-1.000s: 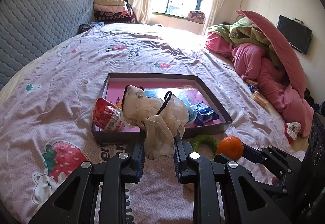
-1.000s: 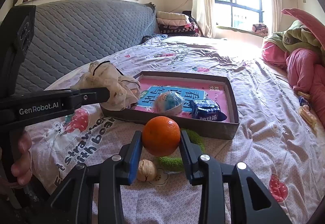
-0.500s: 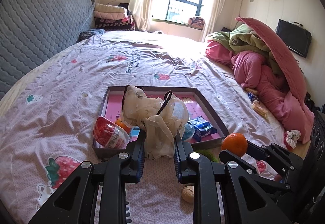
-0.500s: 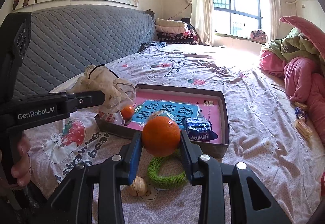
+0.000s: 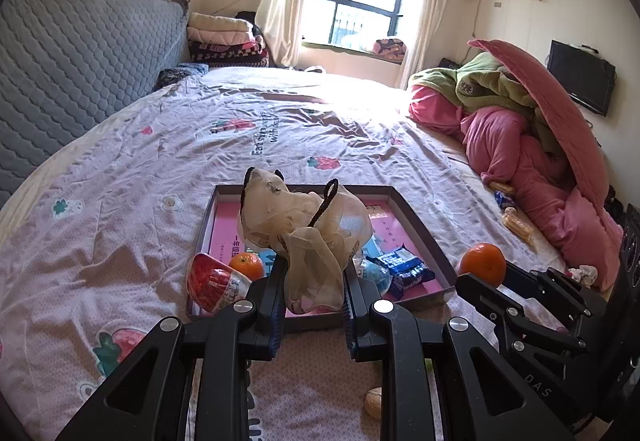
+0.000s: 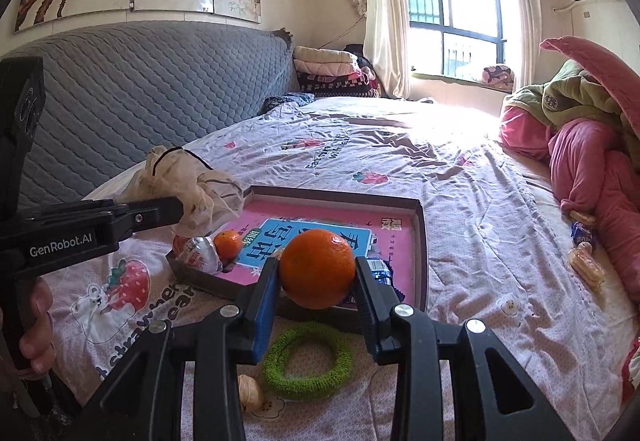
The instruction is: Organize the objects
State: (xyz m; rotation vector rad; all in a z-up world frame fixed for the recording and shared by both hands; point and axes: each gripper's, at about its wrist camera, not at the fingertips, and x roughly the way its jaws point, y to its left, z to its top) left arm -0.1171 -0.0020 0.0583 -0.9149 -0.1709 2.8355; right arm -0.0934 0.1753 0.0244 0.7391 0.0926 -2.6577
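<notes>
Presently, item one: the left hand-held gripper [image 5: 314, 295] was clamped fully down on a crumpled beige mesh bag [image 5: 306, 231] with dark drawstrings, pinched low so the loose bulk stood above the jaws, clear of the box below. Item two: the right hand-held gripper [image 6: 316, 281] was part closed around an orange [image 6: 317, 268], pads pressed on its two sides, the fruit carried clear of the bed. Both loads hung over the near edge of the shallow tray box [image 6: 420, 241], presumably to be set inside. Contents of the box: a smaller orange [image 6: 228, 243], a red-and-white foil packet [image 5: 214, 283], a blue snack packet [image 5: 404, 268], a pink booklet [image 6: 392, 245]. Outside it, on the bedsheet [image 5: 120, 177]: a green knitted ring [image 6: 308, 361] and a walnut [image 6: 250, 389], seemingly unsorted.
</notes>
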